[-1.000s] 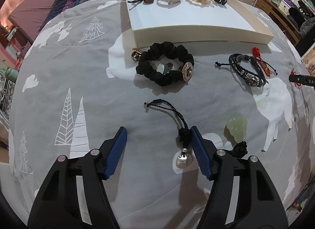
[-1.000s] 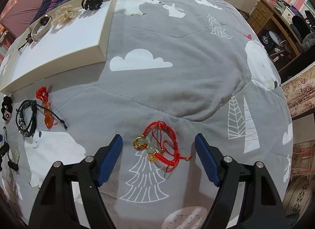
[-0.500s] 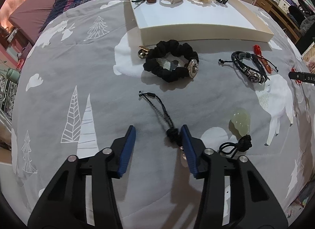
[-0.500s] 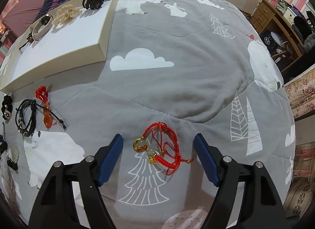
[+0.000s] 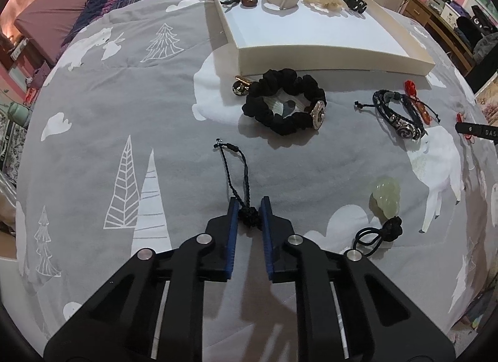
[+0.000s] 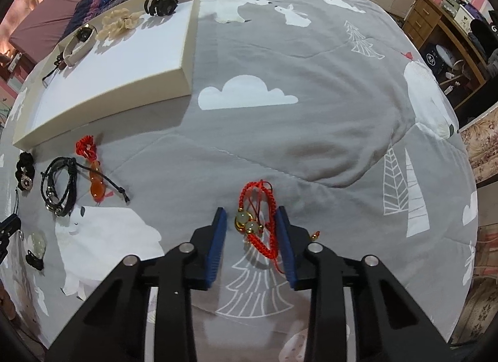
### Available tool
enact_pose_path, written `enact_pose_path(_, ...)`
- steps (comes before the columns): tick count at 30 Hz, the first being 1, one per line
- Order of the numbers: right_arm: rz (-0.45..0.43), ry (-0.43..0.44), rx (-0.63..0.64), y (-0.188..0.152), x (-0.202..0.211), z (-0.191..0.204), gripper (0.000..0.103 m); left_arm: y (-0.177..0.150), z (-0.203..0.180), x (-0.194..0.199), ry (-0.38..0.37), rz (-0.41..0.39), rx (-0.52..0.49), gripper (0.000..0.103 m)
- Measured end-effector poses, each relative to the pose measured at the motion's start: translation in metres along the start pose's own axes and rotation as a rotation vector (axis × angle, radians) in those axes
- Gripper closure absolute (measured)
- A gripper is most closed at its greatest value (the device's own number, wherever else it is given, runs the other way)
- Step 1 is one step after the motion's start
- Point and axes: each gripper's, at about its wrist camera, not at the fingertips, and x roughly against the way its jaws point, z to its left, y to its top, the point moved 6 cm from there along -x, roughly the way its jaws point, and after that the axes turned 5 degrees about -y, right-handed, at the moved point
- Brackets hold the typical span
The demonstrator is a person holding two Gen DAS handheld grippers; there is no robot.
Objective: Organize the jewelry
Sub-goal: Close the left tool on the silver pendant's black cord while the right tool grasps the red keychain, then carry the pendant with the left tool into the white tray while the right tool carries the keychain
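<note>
Jewelry lies on the quilt [image 5: 93,132] at both claws. The left claw [image 5: 249,206] has just been closing and now pinches the black cord's [image 5: 236,172] knot; its loop trails ahead. The right claw [image 6: 250,217] has been closing around the red bracelet [image 6: 258,206], its pads not yet pressing. Both pickups look imminent. The tray [image 5: 326,57] waits well beyond, some pieces already inside.
</note>
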Motion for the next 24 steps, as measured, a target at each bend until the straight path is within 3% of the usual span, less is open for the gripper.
enact_pose_path(4,-0.005,0.002,-0.012,0.0009,0.0009,-0.0016,0.085,0.0002,0.0030,0.0004,-0.017,0.000,0.009,0.092)
enact_pose_path(7,-0.013,-0.002,-0.016,0.0030,0.0005,-0.0044,0.090,0.0007,0.0017,0.0005,-0.019,-0.002,0.009,0.093)
enact_pose_path(24,-0.022,-0.032,0.009,0.0017,0.0038,-0.0035,0.091,0.0015,0.0012,0.0005,-0.025,0.000,0.011,0.093)
